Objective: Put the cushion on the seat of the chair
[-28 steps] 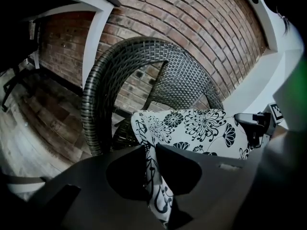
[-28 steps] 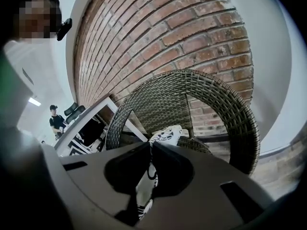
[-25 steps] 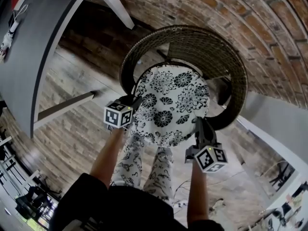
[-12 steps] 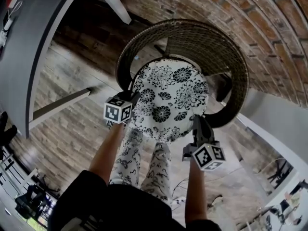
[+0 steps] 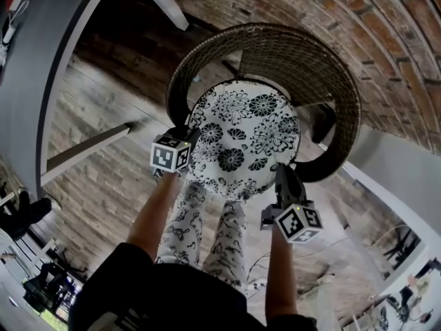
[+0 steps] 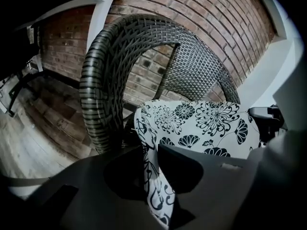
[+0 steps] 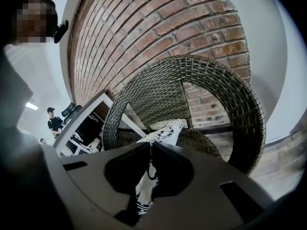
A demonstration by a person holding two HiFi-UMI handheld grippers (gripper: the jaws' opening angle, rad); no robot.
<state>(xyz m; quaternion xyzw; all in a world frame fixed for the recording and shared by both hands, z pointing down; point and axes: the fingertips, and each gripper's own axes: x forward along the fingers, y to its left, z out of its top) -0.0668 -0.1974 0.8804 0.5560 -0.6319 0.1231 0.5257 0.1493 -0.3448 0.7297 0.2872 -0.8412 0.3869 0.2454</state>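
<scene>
head view | chair [image 5: 331,67] seat hidden behind cushion [image 5: 241,140] | grey table [image 5: 27,88] cut by edge

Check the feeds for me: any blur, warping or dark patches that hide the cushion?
Head view: sharp and evenly lit, strong fisheye bending the brick wall; cushion and chair both clear. Left gripper view: cushion pattern crisp, foreground in deep shadow, corners black. Right gripper view: white wall washed out, foreground dark, only a sliver of cushion showing.

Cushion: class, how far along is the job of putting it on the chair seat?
Done: the cushion is over the seat of the wicker chair. In hand: the right gripper pinches one edge; the left gripper has just been opening its jaws, the other edge between them. Left: let go with both and pull clear.
</scene>
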